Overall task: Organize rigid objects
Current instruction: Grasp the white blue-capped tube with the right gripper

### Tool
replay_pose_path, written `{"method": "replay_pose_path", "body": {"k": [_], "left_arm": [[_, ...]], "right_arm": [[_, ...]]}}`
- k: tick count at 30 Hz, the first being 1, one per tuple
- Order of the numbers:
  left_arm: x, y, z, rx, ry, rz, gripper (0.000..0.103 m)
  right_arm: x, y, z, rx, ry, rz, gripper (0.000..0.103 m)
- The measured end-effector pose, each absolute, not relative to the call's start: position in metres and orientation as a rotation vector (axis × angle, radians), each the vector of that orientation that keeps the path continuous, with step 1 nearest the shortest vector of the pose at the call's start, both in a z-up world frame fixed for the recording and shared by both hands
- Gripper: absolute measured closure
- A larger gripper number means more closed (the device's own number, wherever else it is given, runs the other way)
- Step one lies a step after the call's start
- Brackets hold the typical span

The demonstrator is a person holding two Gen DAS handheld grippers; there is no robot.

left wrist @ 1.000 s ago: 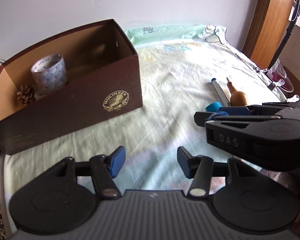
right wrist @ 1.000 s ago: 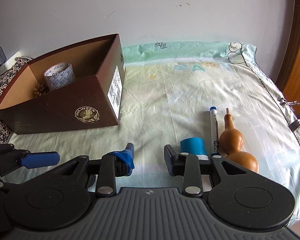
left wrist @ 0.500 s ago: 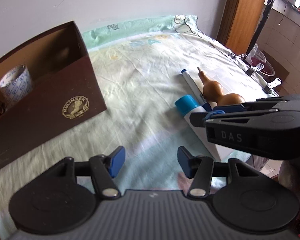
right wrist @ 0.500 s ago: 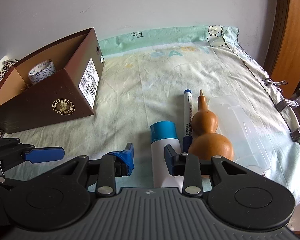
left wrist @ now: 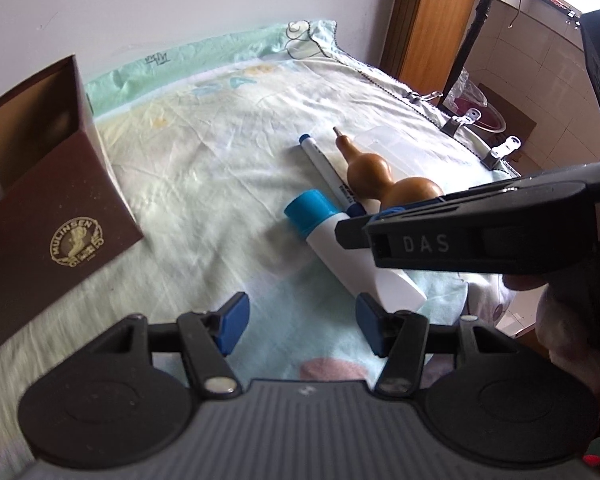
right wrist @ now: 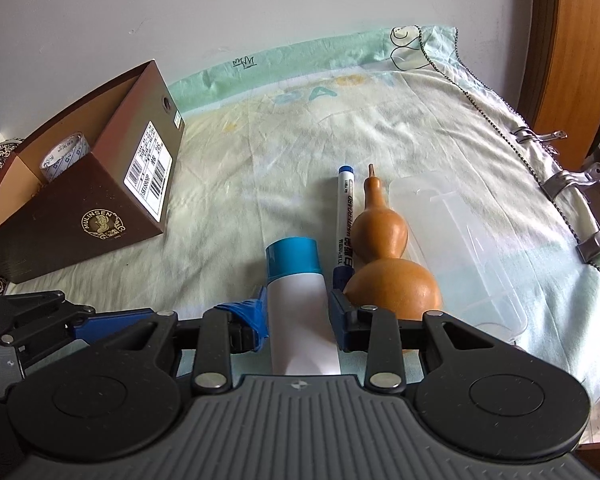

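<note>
A white tube (right wrist: pixel 298 312) with a blue cap is seen lying on the sheet (right wrist: pixel 260 152), its body between the 2 blue pads of the right gripper (right wrist: pixel 298 316). The pads stand close on either side of it, but whether they press on it cannot be told. Just right of the tube a marker (right wrist: pixel 345 216) is laid, and just right of that a gourd (right wrist: pixel 384 256), which touches the marker. Right of the gourd a clear lid (right wrist: pixel 472 248) is seen. Well left of the tube a brown box (right wrist: pixel 100 216) is set, with a tape roll (right wrist: pixel 62 154) inside it. The left gripper (left wrist: pixel 298 326) is held spread and empty over the sheet, near the tube's lower end.
</note>
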State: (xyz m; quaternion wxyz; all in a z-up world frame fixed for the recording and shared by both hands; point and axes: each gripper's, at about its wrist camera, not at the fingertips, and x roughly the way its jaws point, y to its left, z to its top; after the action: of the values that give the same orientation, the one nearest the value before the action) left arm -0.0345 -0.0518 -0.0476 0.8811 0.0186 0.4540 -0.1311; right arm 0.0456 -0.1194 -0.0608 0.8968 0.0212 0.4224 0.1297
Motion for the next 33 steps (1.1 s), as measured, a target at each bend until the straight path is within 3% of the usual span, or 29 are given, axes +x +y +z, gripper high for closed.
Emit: {"method": "replay_pose_path", "body": {"k": [15, 25, 33], "left_arm": [[-0.021, -0.064, -0.06, 0.032, 0.946, -0.375, 0.044], [-0.024, -0.069, -0.068, 0.012, 0.958, -0.437, 0.044], [-0.018, -0.042, -0.076, -0.065, 0.981, -0.38, 0.044]], "right_arm": [[0.05, -0.139, -0.059, 0.066, 0.932, 0.299, 0.087], [0.06, -0.143, -0.084, 0.229, 1.019, 0.341, 0.084], [0.064, -0.116, -0.09, 0.193, 1.027, 0.395, 0.084]]}}
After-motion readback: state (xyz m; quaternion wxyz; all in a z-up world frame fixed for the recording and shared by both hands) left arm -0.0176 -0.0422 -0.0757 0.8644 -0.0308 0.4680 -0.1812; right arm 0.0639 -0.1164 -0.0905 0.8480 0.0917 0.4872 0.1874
